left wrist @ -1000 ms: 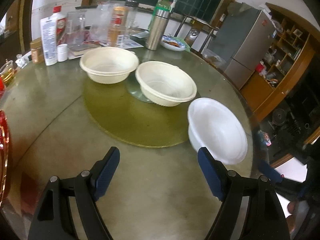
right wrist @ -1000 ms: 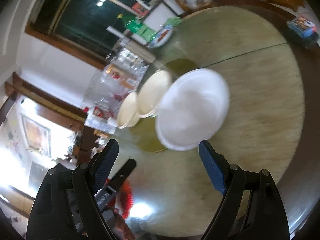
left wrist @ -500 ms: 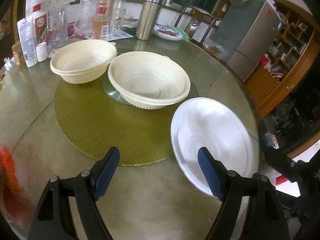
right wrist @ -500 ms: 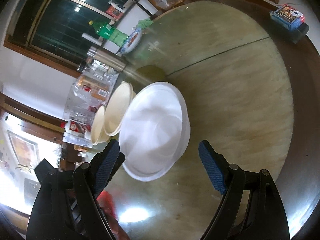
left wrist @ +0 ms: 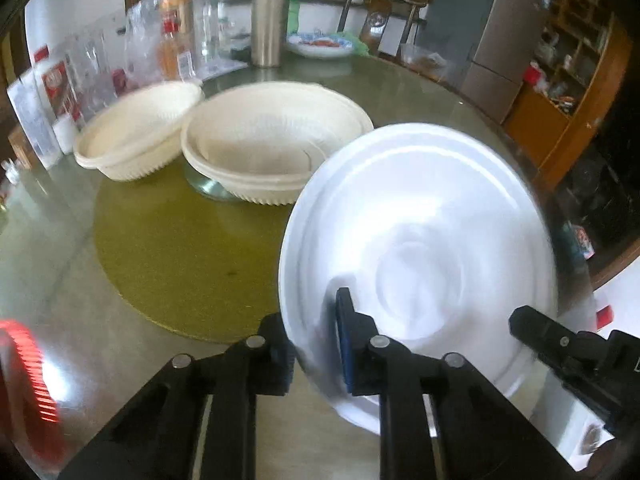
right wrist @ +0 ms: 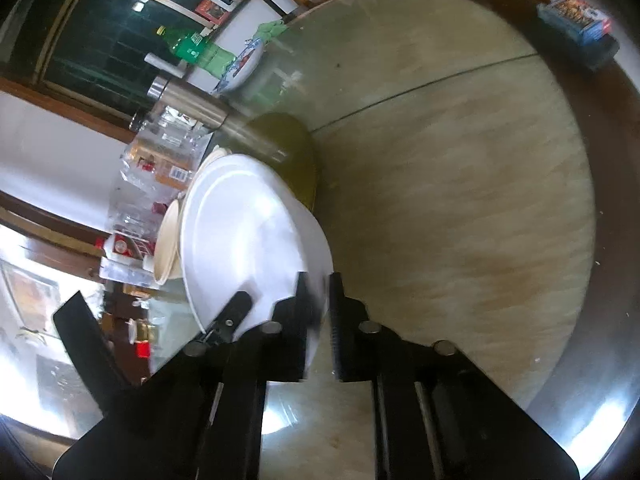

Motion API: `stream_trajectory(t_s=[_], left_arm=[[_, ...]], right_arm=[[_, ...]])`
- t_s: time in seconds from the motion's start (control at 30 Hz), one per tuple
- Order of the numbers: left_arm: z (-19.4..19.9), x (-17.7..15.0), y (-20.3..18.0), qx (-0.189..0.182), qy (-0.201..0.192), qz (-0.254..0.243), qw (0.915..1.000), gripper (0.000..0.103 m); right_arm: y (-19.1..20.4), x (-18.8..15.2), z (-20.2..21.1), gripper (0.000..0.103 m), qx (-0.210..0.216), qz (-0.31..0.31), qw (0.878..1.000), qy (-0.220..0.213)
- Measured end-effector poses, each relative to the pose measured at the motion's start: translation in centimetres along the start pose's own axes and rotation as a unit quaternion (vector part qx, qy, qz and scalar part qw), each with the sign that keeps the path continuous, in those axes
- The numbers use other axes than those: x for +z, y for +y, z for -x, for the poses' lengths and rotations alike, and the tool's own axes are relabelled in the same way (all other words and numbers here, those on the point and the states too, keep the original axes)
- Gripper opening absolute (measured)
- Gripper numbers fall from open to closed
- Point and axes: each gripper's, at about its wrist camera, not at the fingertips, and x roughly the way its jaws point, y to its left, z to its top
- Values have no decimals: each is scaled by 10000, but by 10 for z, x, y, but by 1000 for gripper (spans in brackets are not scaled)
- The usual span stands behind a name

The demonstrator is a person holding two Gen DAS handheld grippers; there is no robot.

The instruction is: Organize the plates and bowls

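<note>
Between both claws' pads sits white bowl.

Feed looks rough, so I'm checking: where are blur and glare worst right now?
Left wrist view: white bowl is overexposed with smeared edges; cream bowls are softly blurred. Right wrist view: glare patch on the table near the gripper, and fisheye bending throughout.

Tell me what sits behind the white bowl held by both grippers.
Behind the white bowl stand two cream bowls on a green mat, empty inside. The near one's right flank and the table beyond are covered by the white bowl.
</note>
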Motion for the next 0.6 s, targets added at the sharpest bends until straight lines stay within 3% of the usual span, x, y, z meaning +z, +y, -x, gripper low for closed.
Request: stream_trajectory(t_s=[0.6], left_arm=[[51,-33,54,203,-286,293,9990,17]], right_arm=[[52,-52,6,6,228,789,9966,93]])
